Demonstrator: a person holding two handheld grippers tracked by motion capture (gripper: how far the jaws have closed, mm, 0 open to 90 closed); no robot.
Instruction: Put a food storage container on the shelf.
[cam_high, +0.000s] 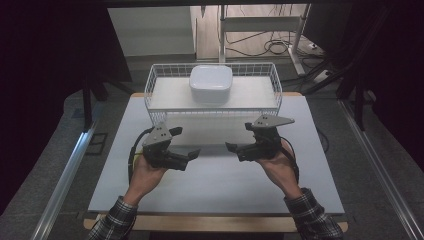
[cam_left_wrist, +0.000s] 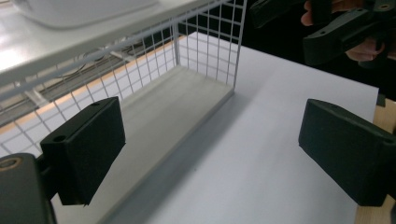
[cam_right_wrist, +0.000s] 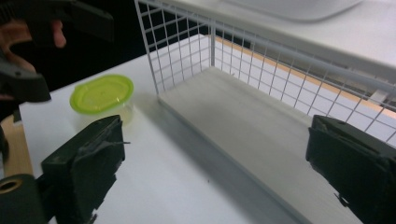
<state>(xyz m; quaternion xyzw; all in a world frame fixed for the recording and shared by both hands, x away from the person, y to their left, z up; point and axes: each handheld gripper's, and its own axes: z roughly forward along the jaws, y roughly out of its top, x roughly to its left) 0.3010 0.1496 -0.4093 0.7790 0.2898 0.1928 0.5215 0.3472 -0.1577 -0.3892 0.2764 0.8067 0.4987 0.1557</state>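
We have both grippers low over the tabletop (cam_high: 215, 185), in front of the white wire rack (cam_high: 213, 92), and the rack is the biggest risk: it stands just beyond both sets of jaws, and if we push ahead carelessly a jaw could catch the mesh or shove the whole rack, sliding the white lidded box (cam_high: 210, 83) that sits on its upper shelf.

The left gripper (cam_high: 187, 155) has its jaws spread wide with nothing between them; in the left gripper view the rack's lower shelf and its corner lie ahead.

The right gripper (cam_high: 235, 148) is likewise wide and empty.

Smallest is the green-lidded container (cam_right_wrist: 102, 97), seen from the right gripper view on the tabletop just outside the rack's end, beyond the near jaw and not between the jaws. A sideways sweep could knock it over.
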